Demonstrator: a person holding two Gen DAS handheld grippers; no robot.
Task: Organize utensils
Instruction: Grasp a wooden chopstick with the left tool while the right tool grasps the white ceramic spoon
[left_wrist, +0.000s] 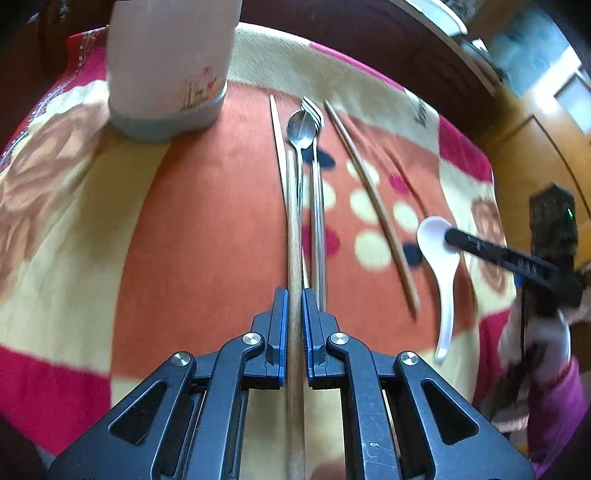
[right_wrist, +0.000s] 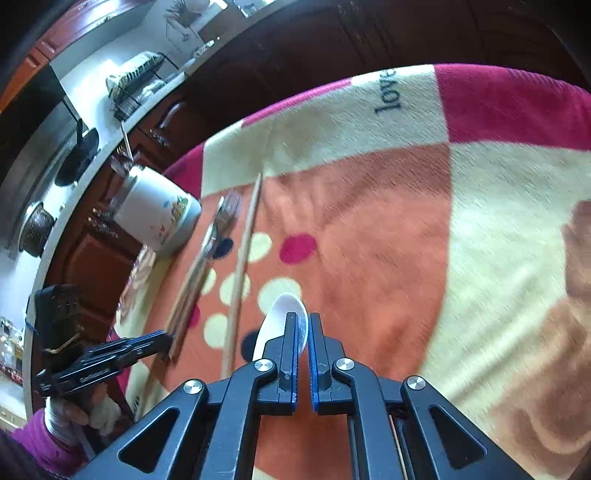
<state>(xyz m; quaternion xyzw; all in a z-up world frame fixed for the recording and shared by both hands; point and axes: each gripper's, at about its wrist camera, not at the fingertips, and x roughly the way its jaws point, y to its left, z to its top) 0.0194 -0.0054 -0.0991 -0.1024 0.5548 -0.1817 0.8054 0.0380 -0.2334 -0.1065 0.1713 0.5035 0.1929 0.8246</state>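
The left claw (left_wrist: 294, 295) is closed on a wooden chopstick (left_wrist: 294, 240) whose long axis points toward the container (left_wrist: 168, 66), while the right claw (right_wrist: 303, 325), nearly shut, pinches the white spoon (right_wrist: 277, 325) farther from the container.

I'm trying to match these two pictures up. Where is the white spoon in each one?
Left wrist view: the white spoon lies at the right, beyond the lone chopstick, with the other hand-held gripper's tips at its bowl.
Right wrist view: the spoon sits low in the centre, its bowl just past the fingertips.
Shared landmark: the white jar.
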